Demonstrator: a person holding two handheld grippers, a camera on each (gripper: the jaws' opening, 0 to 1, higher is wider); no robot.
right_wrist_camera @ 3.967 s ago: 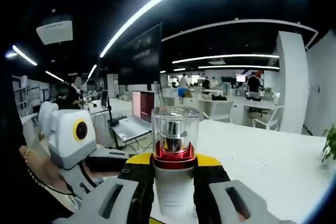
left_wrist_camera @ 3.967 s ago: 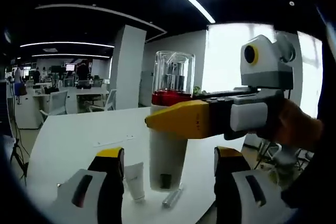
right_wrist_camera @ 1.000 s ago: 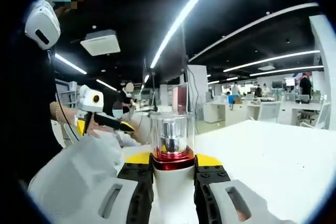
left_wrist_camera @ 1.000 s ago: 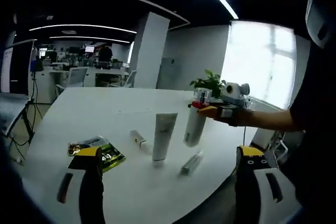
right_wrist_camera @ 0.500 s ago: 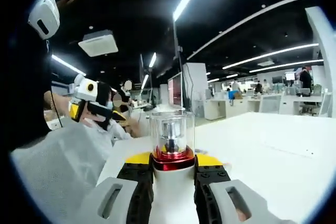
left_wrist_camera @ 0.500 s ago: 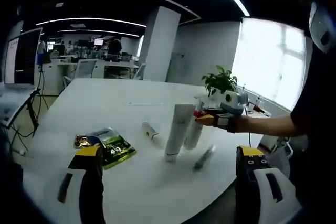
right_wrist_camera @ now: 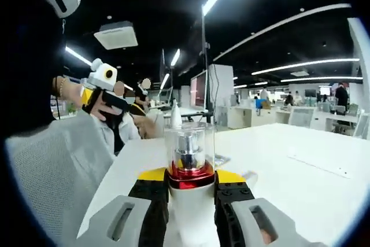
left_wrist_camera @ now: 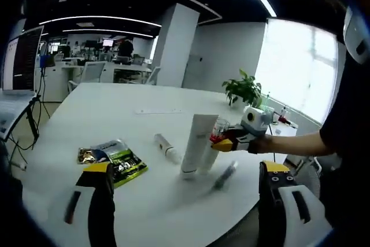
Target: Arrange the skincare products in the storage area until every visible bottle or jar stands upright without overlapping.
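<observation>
A white pump bottle (right_wrist_camera: 189, 163) with a red band and clear cap sits between the yellow-tipped jaws of my right gripper (right_wrist_camera: 191, 196), which is shut on it. In the left gripper view the same bottle (left_wrist_camera: 216, 133) hangs close behind a tall white tube (left_wrist_camera: 193, 144) that stands upright, with the right gripper (left_wrist_camera: 226, 144) reaching in from the right. I cannot tell whether its base touches the table. A small white tube (left_wrist_camera: 167, 147) and a grey tube (left_wrist_camera: 225, 174) lie flat. My left gripper (left_wrist_camera: 185, 203) is open, well back from them.
A green and gold sachet (left_wrist_camera: 113, 160) lies on the white table (left_wrist_camera: 115, 122) left of the tubes. A potted plant (left_wrist_camera: 243, 89) stands at the far edge. In the right gripper view a hand holds the left gripper (right_wrist_camera: 105, 92) up at the left, over a white sleeve (right_wrist_camera: 55, 166).
My left gripper has drawn far back from the bottle since four seconds ago. The right gripper has carried the bottle down beside the upright tube, still shut on it.
</observation>
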